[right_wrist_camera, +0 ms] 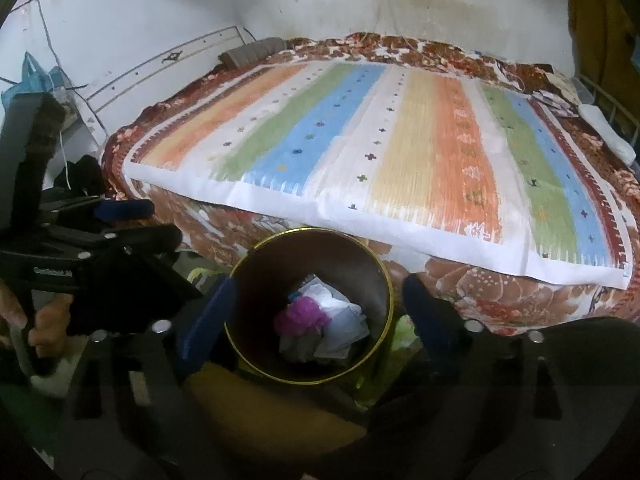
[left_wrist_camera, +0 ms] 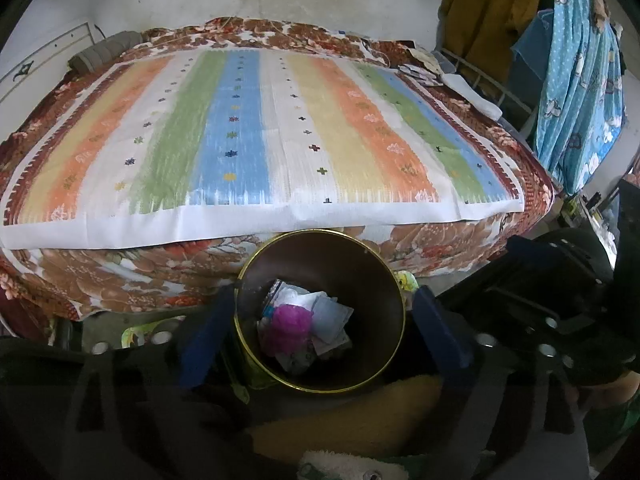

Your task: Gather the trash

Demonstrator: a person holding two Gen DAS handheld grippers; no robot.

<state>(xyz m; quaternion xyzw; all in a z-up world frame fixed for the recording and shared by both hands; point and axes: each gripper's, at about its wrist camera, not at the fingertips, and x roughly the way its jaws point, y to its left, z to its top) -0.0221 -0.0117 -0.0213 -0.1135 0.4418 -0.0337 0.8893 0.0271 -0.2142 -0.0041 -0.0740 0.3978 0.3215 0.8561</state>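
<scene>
Before you the bed under its striped pastel cloth [left_wrist_camera: 256, 132] is bare, the gold-rimmed brown bin [left_wrist_camera: 394, 280] of crumpled paper and purple trash [left_wrist_camera: 288, 326] sits between both your left gripper [left_wrist_camera: 320, 316] and right gripper [right_wrist_camera: 316, 312], fingers apart, holding nothing.

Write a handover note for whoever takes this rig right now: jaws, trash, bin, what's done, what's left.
Left gripper: jaws wide open, empty, straddling the bin's mouth.
Right gripper: the same, open and empty over the bin.
Bin: gold-rimmed, stands on the floor against the foot of the bed.
Trash: purple wad and white paper scraps lie in the bin's bottom.
Done: that trash is binned.
Left: the striped cover shows no loose trash; check the small clutter at the bed's far right corner, too unclear to judge.
</scene>
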